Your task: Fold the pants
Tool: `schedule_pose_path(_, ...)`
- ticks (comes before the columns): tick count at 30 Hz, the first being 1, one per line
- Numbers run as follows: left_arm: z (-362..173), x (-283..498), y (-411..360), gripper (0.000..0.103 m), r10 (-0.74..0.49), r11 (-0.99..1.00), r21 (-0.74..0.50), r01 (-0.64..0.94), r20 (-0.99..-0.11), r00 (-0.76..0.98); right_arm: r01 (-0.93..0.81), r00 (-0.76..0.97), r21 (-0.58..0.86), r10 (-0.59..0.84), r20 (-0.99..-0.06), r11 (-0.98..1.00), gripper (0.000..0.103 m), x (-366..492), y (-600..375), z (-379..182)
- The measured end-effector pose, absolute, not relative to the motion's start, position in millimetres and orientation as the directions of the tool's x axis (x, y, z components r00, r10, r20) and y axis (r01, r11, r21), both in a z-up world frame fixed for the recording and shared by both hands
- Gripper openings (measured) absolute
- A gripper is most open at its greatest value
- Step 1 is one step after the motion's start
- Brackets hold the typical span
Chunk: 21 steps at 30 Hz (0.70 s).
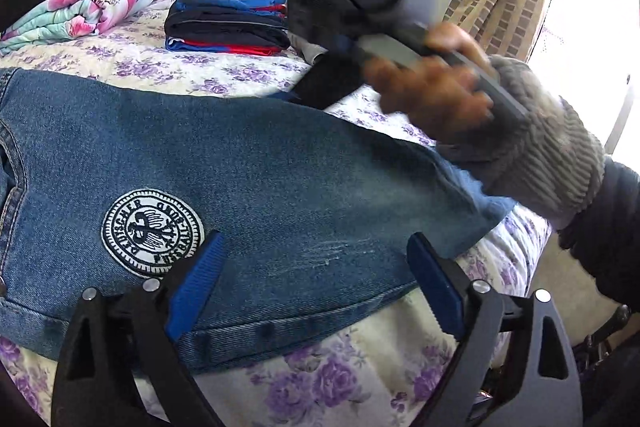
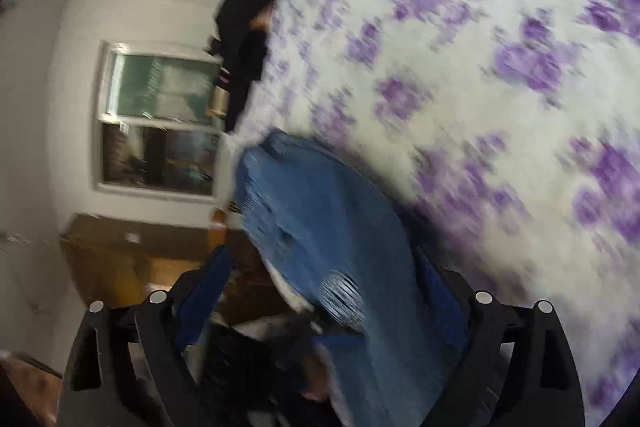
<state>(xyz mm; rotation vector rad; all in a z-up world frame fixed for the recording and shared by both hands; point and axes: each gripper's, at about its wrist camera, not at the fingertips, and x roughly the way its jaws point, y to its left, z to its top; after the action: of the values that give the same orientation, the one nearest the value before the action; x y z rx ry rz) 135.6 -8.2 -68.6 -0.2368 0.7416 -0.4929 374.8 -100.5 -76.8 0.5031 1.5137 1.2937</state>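
Folding blue denim jeans with round embroidered crest (image 1: 248, 163), lying flat across near part of purple-flowered bedspread (image 1: 352, 379). My left gripper (image 1: 316, 283) spread wide, empty, over near hem. Right gripper (image 2: 324, 291) spread too, denim betw. pads, not clamped. Best: pinch hem corners, lift evenly. Left view shows crest; right view blurred, shows window.

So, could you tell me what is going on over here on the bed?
A person is folding a pair of blue jeans on a bed with a purple-flowered bedspread, holding a gripper in each hand. The left gripper hangs open over the denim, near a round embroidered patch, gripping nothing. The right gripper, held in the right hand, is blurred; denim lies between its open fingers. A stack of folded clothes sits further back.
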Motion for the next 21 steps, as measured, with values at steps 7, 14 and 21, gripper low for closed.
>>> schedule_pose_path(7,-69,132,-5,0.089,-0.53,0.847,-0.393,0.359,-0.571,0.627,-0.255,-0.309,0.929,0.887,-0.343,0.27,0.092,381,-111,-64)
schedule_pose_path(14,-70,131,-4,0.089,-0.537,0.842,-0.4,0.361,-0.564,0.628,-0.393,-0.376,0.807,0.724,-0.578,0.44,0.092,364,-113,-67)
schedule_pose_path(21,-71,130,-5,0.09,-0.536,0.843,-0.398,0.361,-0.565,0.628,-0.292,-0.419,0.905,0.81,-0.411,0.308,0.1,374,-83,-77)
